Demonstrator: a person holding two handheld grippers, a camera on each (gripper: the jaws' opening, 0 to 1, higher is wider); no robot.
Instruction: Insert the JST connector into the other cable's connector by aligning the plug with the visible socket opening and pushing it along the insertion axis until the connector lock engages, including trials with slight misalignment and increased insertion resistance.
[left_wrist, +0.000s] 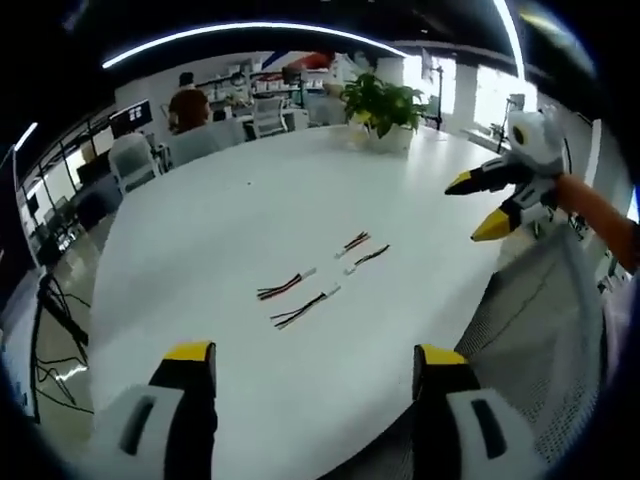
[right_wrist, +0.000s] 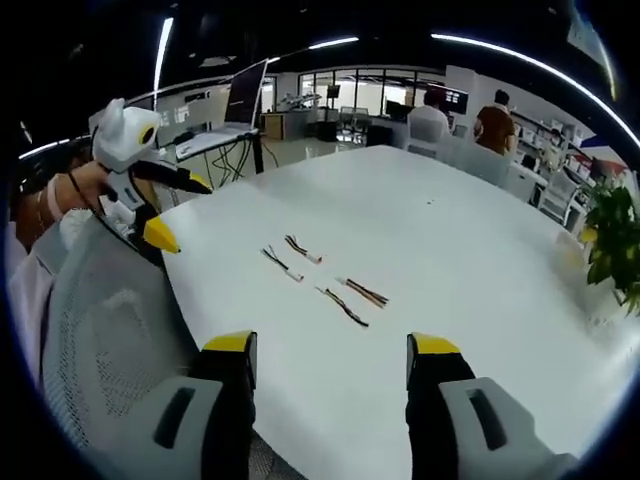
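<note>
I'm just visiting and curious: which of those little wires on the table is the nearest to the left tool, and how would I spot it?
Start at the big white table, with the potted plant at its far side. Four short cables lie at mid-table in two pairs. In the left gripper view the nearest cable is lowest: darker wires than the red-tinted cable beside it, with a small white connector.

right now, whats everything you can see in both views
cables: four short wire leads with white connectors, dark, red and yellow wires, lying in two loose pairs mid-table, all apart
table: one, white, large, rounded edge
potted plant: one, green, at the table's far edge
mesh chair: one, grey, at the table's near edge
office chairs: several, pale, past the table
people: at least two, seated in the background
laptop: one, open, on a far desk
left gripper: yellow-tipped, open, empty
right gripper: yellow-tipped, open, empty
</note>
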